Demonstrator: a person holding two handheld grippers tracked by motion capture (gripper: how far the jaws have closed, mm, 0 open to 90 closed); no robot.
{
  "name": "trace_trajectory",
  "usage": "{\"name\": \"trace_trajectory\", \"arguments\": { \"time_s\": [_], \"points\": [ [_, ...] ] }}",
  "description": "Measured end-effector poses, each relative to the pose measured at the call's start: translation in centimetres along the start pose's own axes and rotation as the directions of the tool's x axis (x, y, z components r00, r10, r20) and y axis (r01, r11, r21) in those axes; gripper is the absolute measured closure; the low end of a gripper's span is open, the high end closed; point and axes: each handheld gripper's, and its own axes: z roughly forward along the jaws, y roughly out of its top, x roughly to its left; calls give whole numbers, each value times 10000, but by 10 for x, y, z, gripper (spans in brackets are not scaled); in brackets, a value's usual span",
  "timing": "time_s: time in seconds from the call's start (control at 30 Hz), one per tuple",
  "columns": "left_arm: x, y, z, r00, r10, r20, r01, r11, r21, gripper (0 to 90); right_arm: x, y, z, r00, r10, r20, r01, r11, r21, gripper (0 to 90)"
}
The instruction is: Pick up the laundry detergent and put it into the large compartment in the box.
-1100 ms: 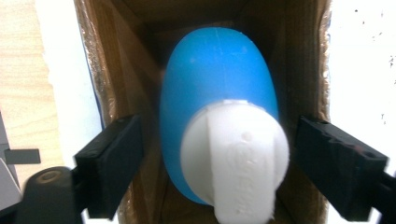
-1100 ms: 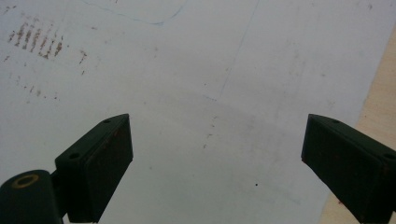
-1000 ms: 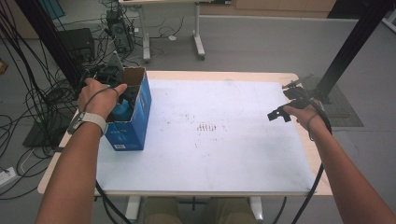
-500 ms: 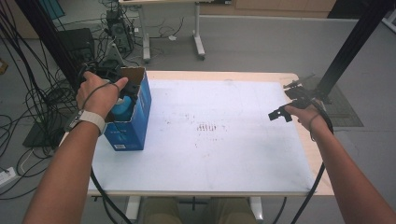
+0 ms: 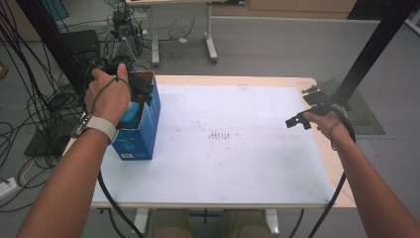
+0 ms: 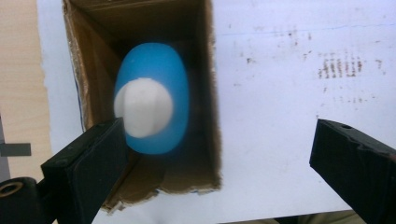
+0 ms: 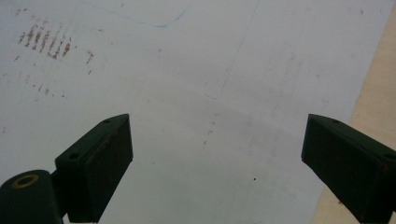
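Over the open blue box (image 5: 136,134) at the table's left side, the left gripper (image 6: 219,154) points down, its jaws just spread wide and holding nothing. A blue ball-shaped thing with a white cap (image 6: 152,109) sits inside the box. At the right edge, the right gripper (image 7: 217,163) hangs over the white table (image 5: 237,163) with jaws wide apart and empty.

A white table top (image 5: 257,163) bears brown smudges (image 5: 220,135); cables (image 5: 34,106) lie alongside.

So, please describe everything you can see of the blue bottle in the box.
The bottle is rounded, smooth blue plastic by its look, with a white cap on top. It stands upright inside the open cardboard box, near one wall. The open left hand-held gripper is above it; no jaw touches it.
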Motion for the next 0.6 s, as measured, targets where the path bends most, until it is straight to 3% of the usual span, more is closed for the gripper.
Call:
{"name": "trace_trajectory", "arguments": {
  "time_s": [0.23, 0.5, 0.6],
  "points": [
    [-16, -1, -8, 10000, -24, 85, 25, 10000, -86, 47, 3, 1, -1, 10000, -39, -27, 39, 10000, -25, 87],
    [-35, -4, -20, 9988, 280, 397, -257, 9981, -551, 47, 4, 1, -1, 9999, -71, -75, 71, 9999, -84, 87],
    [-43, -4, -23, 9990, 292, 338, -273, 9980, -573, 47, 4, 2, -2, 9999, -102, -65, 101, 9999, -128, 87]
  ]
}}
